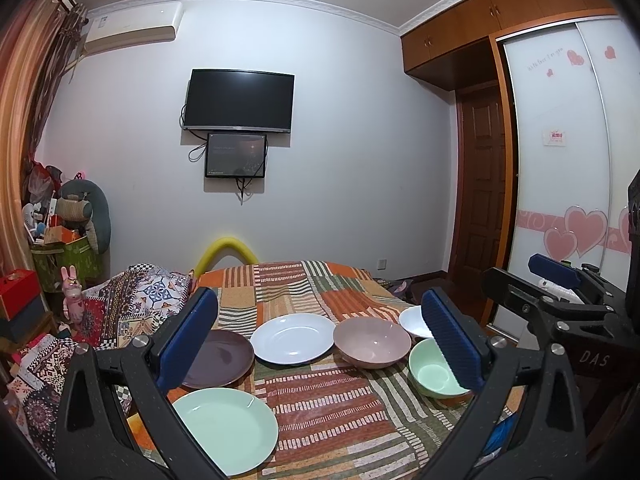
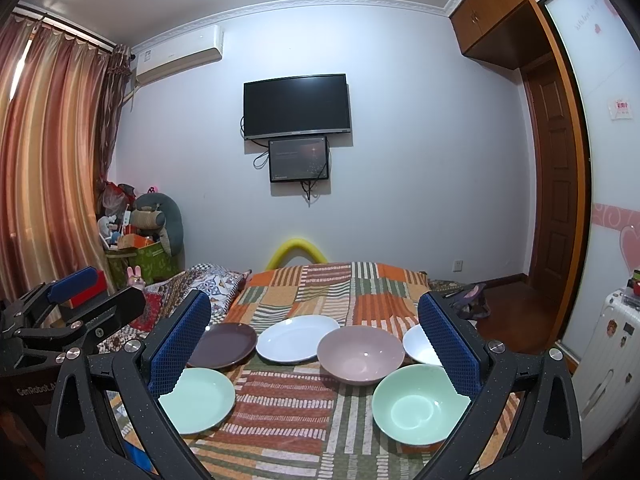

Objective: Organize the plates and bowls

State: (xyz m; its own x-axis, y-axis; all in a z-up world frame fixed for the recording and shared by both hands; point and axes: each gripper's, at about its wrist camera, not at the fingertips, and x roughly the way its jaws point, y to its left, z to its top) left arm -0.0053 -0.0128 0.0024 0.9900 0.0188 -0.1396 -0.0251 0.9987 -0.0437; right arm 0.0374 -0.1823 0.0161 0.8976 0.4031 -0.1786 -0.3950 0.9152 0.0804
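On the patterned cloth lie three plates: a green plate (image 1: pixel 226 428) (image 2: pixel 200 398) nearest at the left, a dark purple plate (image 1: pixel 220 358) (image 2: pixel 224 344) behind it, and a white plate (image 1: pixel 294 338) (image 2: pixel 296 338) in the middle. Three bowls stand at the right: a pink bowl (image 1: pixel 372 342) (image 2: pixel 360 354), a green bowl (image 1: pixel 434 372) (image 2: pixel 420 406) and a white bowl (image 1: pixel 414 320) (image 2: pixel 418 344). My left gripper (image 1: pixel 320 344) and right gripper (image 2: pixel 316 344) are both open and empty, held above the near edge. Each also shows in the other's view, the right gripper (image 1: pixel 532 280) and the left gripper (image 2: pixel 92 292).
The cloth-covered surface (image 1: pixel 320 408) reaches back toward the wall with a TV (image 1: pixel 240 100). Patterned bedding (image 1: pixel 132 304) and boxes of clutter (image 1: pixel 68 248) lie at the left. A wardrobe (image 1: pixel 560 160), a door (image 2: pixel 556 184) and a white suitcase (image 2: pixel 608 360) stand at the right.
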